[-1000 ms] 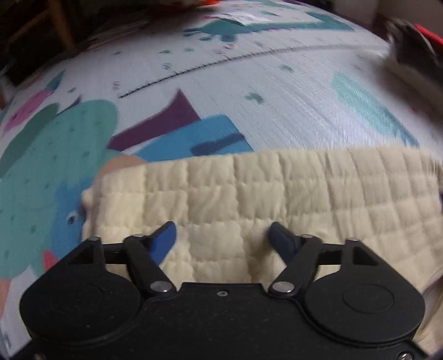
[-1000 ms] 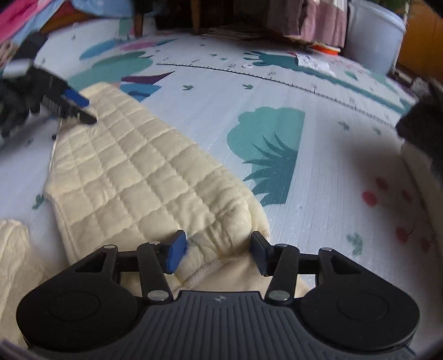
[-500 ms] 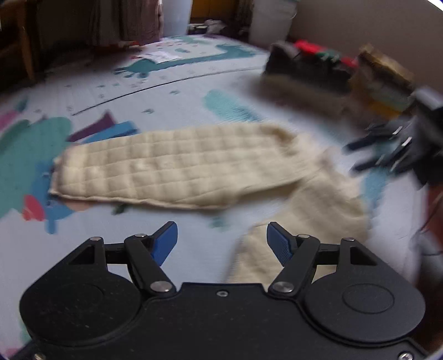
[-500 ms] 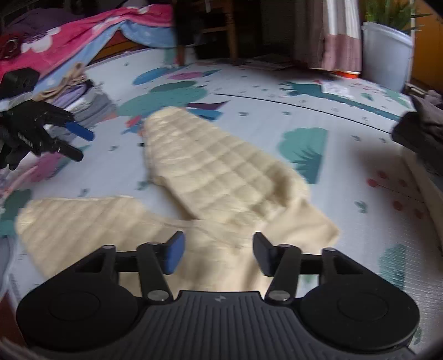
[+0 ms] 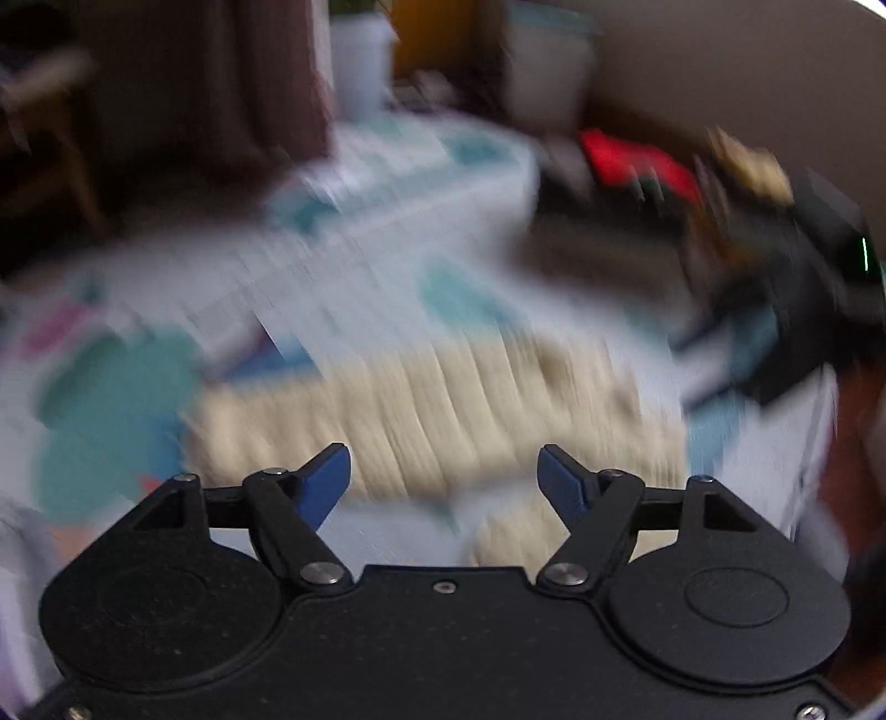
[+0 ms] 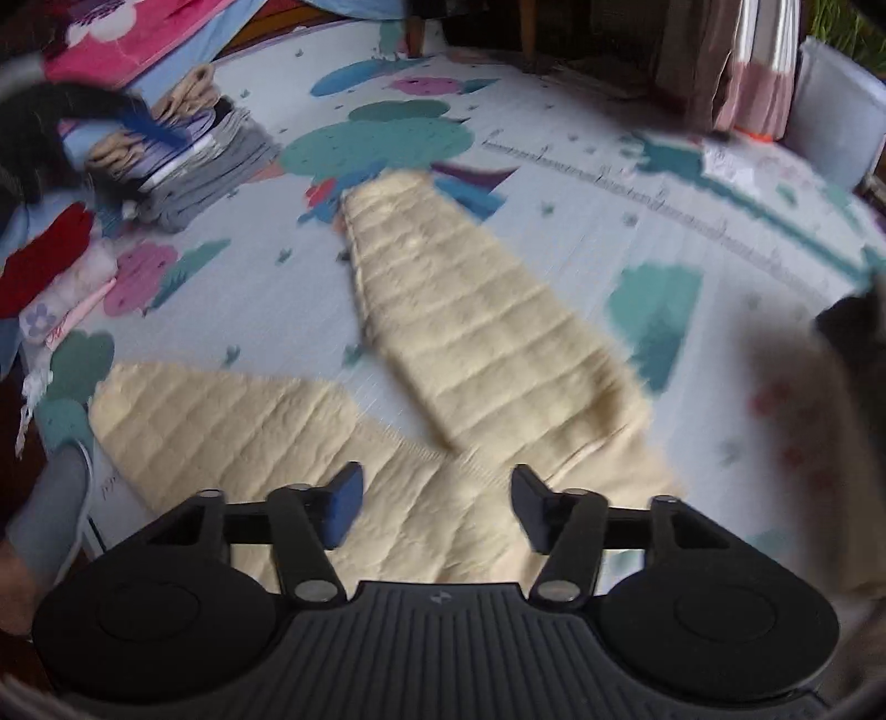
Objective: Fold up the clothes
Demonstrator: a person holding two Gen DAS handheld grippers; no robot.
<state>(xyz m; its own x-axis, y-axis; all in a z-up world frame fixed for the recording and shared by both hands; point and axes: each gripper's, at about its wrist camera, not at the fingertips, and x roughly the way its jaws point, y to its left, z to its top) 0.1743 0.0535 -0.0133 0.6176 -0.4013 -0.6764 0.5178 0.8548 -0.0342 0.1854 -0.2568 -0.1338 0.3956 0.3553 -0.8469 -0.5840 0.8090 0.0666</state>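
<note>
Cream quilted trousers lie spread in a V on the patterned play mat [image 6: 637, 232]. One leg [image 6: 470, 310] runs away from me and the other leg [image 6: 221, 426] points left. My right gripper [image 6: 437, 493] hangs open well above the waist part with nothing between its blue pads. My left gripper [image 5: 443, 471] is open too, high over the blurred trousers [image 5: 432, 410], and holds nothing. From the right wrist view the left gripper [image 6: 147, 124] is a dark blur at the upper left. The left wrist view has the right gripper [image 5: 803, 310] as a dark blur at the right.
A stack of folded clothes [image 6: 183, 160] stands at the mat's left, with red and white garments [image 6: 50, 260] nearer. A pink blanket [image 6: 138, 33] lies behind. Dark clothes [image 6: 853, 327] sit at the right edge, a white planter [image 6: 836, 111] far right. A person's grey shoe [image 6: 55, 498] is at lower left.
Both grippers have risen away from the trousers, which now lie far below and whole in view. The right jaws stand wider and no longer have fabric between them. The left view has turned blurry.
</note>
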